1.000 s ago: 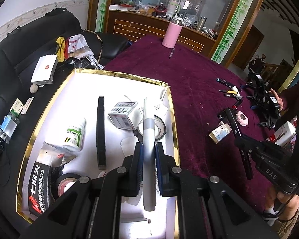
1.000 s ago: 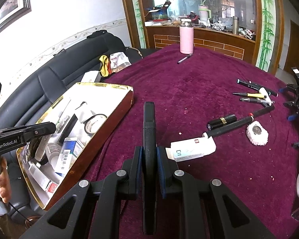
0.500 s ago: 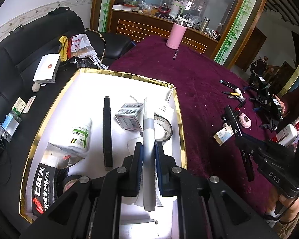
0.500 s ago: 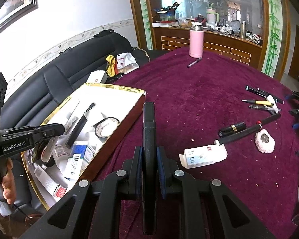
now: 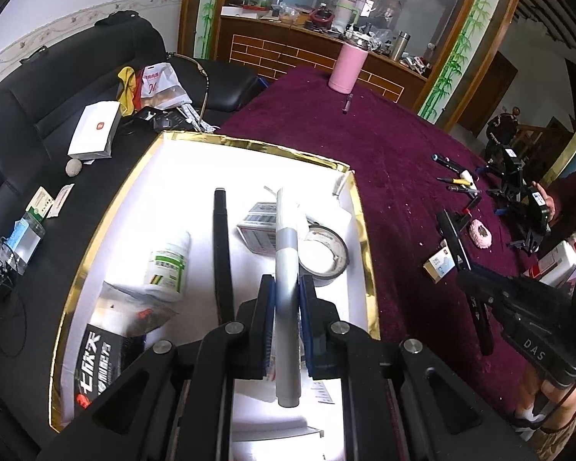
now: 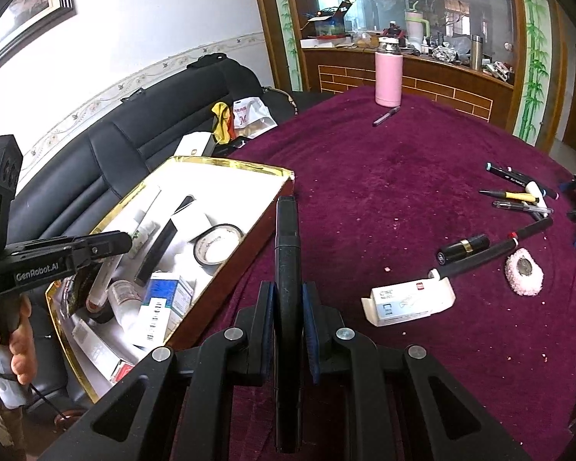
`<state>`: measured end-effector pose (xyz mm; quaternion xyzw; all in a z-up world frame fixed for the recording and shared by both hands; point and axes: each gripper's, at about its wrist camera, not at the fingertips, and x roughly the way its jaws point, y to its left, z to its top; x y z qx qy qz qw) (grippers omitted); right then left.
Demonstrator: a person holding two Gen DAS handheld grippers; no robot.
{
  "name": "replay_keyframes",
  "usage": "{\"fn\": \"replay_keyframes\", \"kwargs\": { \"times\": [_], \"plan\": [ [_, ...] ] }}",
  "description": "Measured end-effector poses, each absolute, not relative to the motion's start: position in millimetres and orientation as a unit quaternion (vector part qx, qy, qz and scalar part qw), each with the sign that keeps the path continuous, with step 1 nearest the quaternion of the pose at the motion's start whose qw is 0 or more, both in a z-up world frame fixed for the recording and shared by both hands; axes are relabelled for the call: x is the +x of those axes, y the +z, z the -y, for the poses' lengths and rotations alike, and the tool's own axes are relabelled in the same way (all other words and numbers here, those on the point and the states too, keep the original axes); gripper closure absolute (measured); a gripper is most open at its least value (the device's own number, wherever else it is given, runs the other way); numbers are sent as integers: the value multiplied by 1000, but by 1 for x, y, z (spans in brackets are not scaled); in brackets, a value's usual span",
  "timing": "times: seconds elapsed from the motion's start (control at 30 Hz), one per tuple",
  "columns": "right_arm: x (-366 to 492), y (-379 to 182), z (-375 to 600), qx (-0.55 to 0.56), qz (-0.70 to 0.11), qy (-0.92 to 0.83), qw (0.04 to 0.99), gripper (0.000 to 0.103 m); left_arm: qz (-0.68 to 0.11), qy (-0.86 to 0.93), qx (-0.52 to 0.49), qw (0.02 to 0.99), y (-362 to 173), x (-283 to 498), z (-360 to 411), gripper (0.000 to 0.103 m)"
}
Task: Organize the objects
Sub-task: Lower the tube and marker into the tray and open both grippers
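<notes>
Left gripper (image 5: pixel 286 299): its fingers are clamping a grey-and-white marker (image 5: pixel 286 253) and holding it over the gold-rimmed white tray (image 5: pixel 249 142), pointing toward the far side.
Right gripper (image 6: pixel 288 307): its fingers are gripping a long black bar-shaped object (image 6: pixel 287 238), held above the maroon cloth surface (image 6: pixel 384 199) just right of the tray (image 6: pixel 226 163); what the object is cannot be told.
Tray contents: a white pill bottle with a green label (image 5: pixel 167 265), a black bar (image 5: pixel 220 246) and a barcoded small box (image 5: pixel 259 226) are lying in it, with a roll of tape (image 5: pixel 324 249) at the right side near the rim.
Near-left corner of tray: a black packet with white lettering (image 5: pixel 100 357) is lying there.
Surface, right part: a white carton (image 6: pixel 407 301), a black lipstick tube (image 6: pixel 462 247), a pink fuzzy round item (image 6: pixel 524 272) and several pens (image 6: pixel 518 196) are lying loose on the cloth.
Surface, far end: a pink flask (image 6: pixel 388 77) is standing upright, a dark pen (image 6: pixel 386 116) lying just in front of it.
Left of surface: a black sofa (image 6: pixel 142 134) is carrying bags and small boxes.
</notes>
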<state>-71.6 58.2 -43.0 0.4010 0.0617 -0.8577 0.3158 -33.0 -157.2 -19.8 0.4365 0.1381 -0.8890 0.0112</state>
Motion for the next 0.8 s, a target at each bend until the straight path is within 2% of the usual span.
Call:
{"fn": "replay_keyframes", "kwargs": {
  "times": [0.8],
  "plan": [
    [-61, -36, 16, 414, -58, -814, 404, 87, -163, -876, 449, 60, -25, -58, 235, 91]
  ]
}}
